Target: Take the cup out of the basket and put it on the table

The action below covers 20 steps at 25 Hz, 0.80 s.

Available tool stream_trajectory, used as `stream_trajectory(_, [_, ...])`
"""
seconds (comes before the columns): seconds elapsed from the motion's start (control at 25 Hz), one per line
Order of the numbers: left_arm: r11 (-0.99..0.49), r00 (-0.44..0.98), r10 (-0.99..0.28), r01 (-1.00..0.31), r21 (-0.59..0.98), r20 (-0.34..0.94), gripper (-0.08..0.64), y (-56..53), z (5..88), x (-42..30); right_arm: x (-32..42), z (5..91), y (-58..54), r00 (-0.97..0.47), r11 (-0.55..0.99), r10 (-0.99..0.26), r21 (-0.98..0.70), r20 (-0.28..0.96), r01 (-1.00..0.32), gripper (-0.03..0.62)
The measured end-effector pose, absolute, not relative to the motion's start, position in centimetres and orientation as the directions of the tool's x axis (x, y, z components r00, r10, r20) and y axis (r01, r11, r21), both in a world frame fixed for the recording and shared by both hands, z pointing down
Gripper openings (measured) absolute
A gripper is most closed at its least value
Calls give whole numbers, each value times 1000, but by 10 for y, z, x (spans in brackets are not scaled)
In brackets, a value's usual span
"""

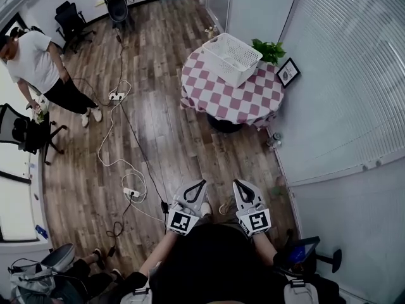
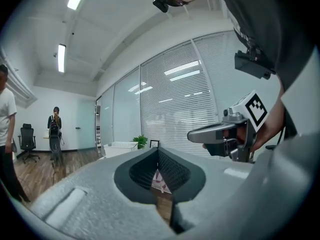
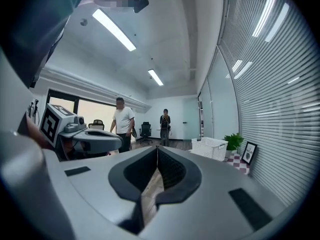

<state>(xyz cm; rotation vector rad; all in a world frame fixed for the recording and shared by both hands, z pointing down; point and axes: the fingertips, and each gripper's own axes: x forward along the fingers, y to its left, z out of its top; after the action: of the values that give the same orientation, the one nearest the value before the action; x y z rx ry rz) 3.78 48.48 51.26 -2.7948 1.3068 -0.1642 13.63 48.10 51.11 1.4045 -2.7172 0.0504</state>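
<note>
The left gripper point(image 2: 158, 154) has its jaws pressed together at the tips with nothing between them. The right gripper point(image 3: 157, 151) is likewise closed and empty. Both point level, side by side in front of the person's body, well apart from the table point(image 1: 218, 98).

The white basket point(image 1: 248, 73) sits on the checked cloth near the table's far edge, with a plant point(image 1: 269, 49) and a small picture frame point(image 1: 288, 72) beside it. The cup should be inside the basket, but no view shows it. From the head view the interior is too small to read, and both gripper views catch only the basket's side wall.

So its handling is a guess. A cup is probably light and rigid, perhaps smooth and apt to slip, and breakable if ceramic or glass. Taking the wall with 1 pad inside the rim and 1 outside looks the likeliest hold, or across the body if it lies on its side. The basket itself looks light and could slide or tip as the cup lifts, so the second gripper may need to steady its rim.

A bystander point(image 1: 35, 62) and loose cables point(image 1: 117, 138) are off to the left, clear of the way to the table.
</note>
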Motion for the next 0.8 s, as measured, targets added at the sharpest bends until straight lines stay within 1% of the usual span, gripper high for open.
stream_trajectory(0.12, [-656, 652, -755, -749, -94, 77, 5, 486, 518, 45, 145, 513, 482, -555, 556, -827, -11, 92, -831, 11])
stream_trajectory(0.32, [-668, 667, -743, -736, -110, 47, 6, 488, 514, 51, 149, 513, 485, -533, 532, -841, -30, 90, -846, 11])
stream_trajectory(0.6, [-661, 657, -749, -738, -132, 78, 5, 495, 518, 36, 141, 510, 488, -530, 529, -844, -29, 83, -848, 11])
stream_trajectory(0.8, [-648, 647, -761, -753, -110, 55, 5, 500, 518, 25, 130, 504, 489, -549, 548, -833, -44, 60, -836, 11])
